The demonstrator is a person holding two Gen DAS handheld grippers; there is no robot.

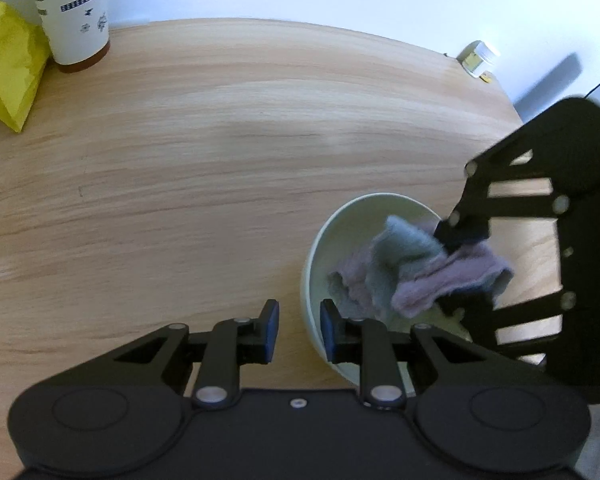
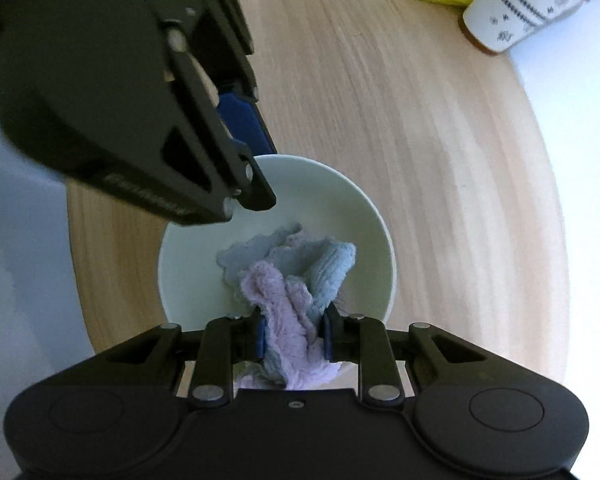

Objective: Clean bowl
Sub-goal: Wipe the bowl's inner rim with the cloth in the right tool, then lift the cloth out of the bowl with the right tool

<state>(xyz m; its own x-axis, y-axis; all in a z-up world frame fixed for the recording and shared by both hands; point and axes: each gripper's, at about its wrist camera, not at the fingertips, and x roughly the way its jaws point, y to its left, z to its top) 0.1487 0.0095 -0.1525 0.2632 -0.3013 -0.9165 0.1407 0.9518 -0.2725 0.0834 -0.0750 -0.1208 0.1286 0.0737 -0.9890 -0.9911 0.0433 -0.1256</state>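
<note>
A pale green bowl (image 2: 276, 216) is set on a round wooden table (image 1: 204, 128), close to its near right edge in the left wrist view. Inside the bowl a crumpled cloth (image 2: 296, 276), lilac on one face and blue-grey on the other, is bunched against the wall. The cloth is clamped between the blue pads of the right gripper (image 2: 293, 334), which is pointed steeply down into the bowl; part of the cloth is drawn up between the jaws towards the camera. The bowl's rim is straddled by the left gripper (image 1: 299, 332), one blue pad being placed outside the wall and the other inside it. The jaws are nearly closed on the rim, though firm contact on both sides cannot be told with certainty from either view. In the right wrist view the left gripper is seen at the far left rim of the bowl. At the far left of the table a patterned white paper cup (image 1: 74, 12) with a brown base is stood upright, just beside a crumpled yellow bag (image 1: 8, 60). A small white-lidded jar (image 1: 478, 58) is seen at the far right edge.
</note>
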